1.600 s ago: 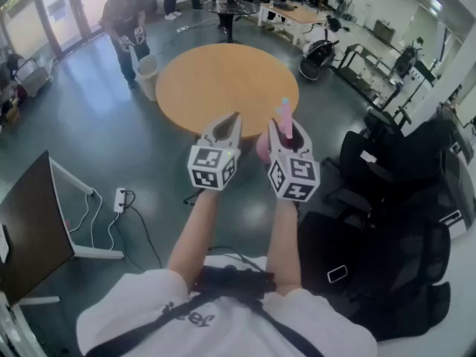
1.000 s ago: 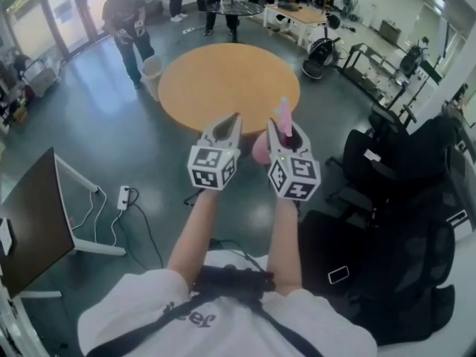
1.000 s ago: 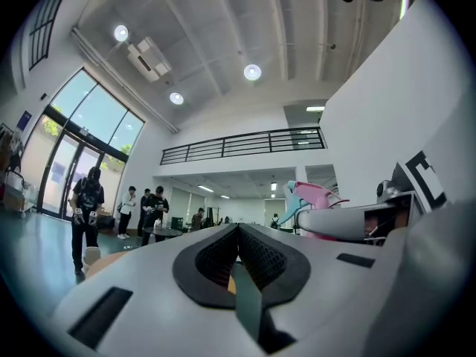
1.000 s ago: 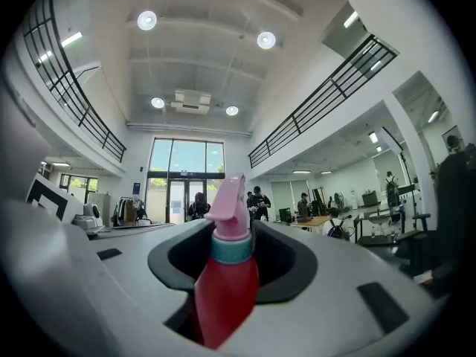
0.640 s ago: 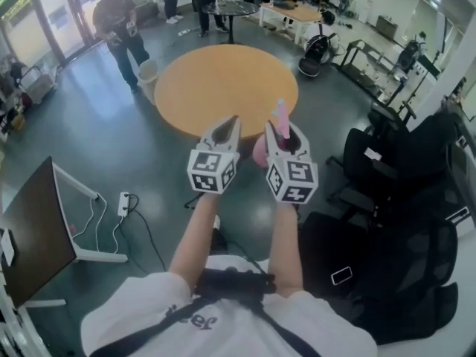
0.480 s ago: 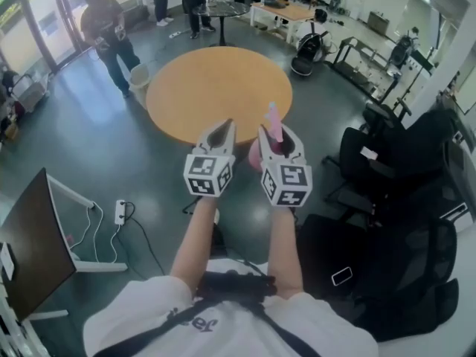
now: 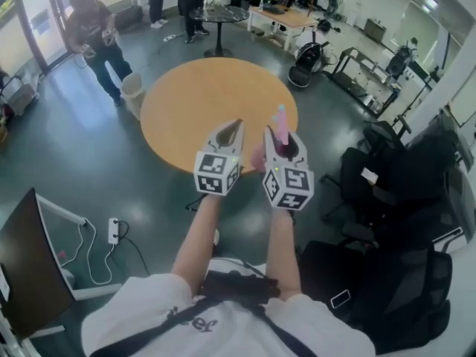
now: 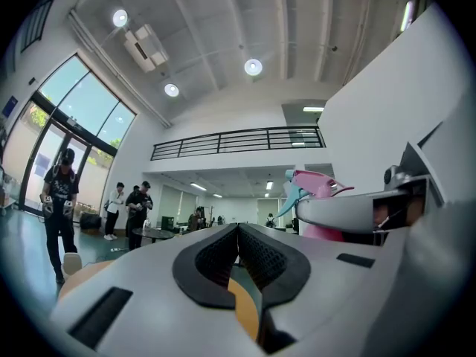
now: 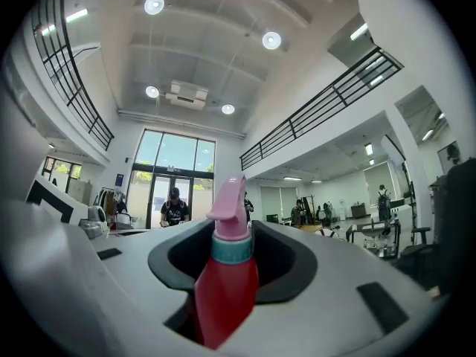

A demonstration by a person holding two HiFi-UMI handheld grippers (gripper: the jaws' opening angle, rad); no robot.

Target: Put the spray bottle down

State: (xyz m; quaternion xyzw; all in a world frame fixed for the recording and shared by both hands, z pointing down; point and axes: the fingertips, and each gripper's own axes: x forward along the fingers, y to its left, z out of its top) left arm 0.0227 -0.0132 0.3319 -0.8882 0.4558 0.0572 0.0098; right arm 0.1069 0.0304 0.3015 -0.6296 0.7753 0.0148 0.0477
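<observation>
A red spray bottle (image 9: 225,285) with a teal collar and a pink trigger head stands upright between the jaws of my right gripper (image 9: 230,236), which is shut on its body. In the head view the bottle's pink head (image 7: 280,120) sticks up above the right gripper (image 7: 282,141), over the near edge of the round wooden table (image 7: 208,99). My left gripper (image 7: 232,129) is level beside it on the left. Its jaws meet at the tips (image 8: 238,227) with nothing between them. The bottle's head (image 8: 321,187) shows at the right of the left gripper view.
A person (image 7: 93,28) stands beyond the table at the left, next to a pale bin (image 7: 132,91). Black office chairs (image 7: 401,169) crowd the right side. A dark screen (image 7: 22,262) and a power strip (image 7: 114,230) with cables lie at the lower left. More people and tables stand far back.
Both grippers and the camera have moved forward toward the round table, whose near edge now lies under the fingertips. The bottle stays upright in the right gripper.
</observation>
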